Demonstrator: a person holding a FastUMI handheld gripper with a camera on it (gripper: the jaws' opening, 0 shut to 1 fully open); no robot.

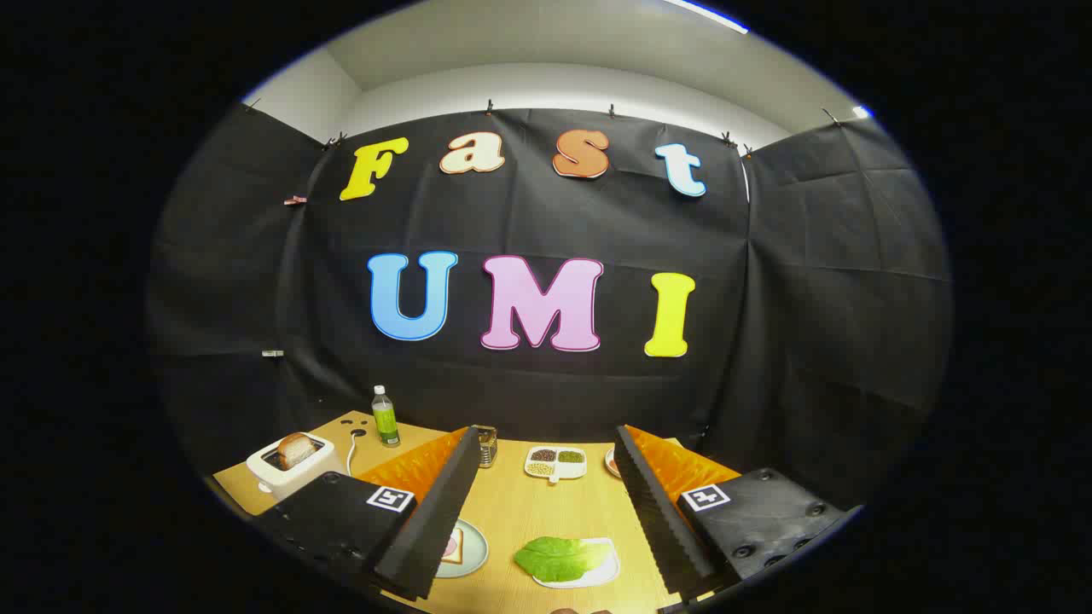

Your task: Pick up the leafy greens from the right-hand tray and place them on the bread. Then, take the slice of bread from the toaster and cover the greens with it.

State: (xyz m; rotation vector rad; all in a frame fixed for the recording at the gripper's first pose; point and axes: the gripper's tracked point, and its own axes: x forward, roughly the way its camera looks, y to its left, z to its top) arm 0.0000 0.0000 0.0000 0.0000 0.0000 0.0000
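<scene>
My gripper (546, 443) is open, its two black fingers spread wide above the wooden table (529, 507) with nothing between them. Below, between the fingers, a green leaf (559, 558) lies on a white tray (597, 573) near the right finger. To its left sits a round plate (473, 550) with a slice of bread (452, 546), partly hidden by the left finger. A white toaster (290, 465) stands beyond the left finger at the table's left side, with a browned slice of bread (296, 448) sticking up from its slot.
A green-labelled bottle (386, 416) stands at the back left. A small metal container (486, 445) sits by the left fingertip. A white divided dish (556, 462) with grains lies far ahead between the fingers. Another small plate (612, 460) peeks beside the right finger.
</scene>
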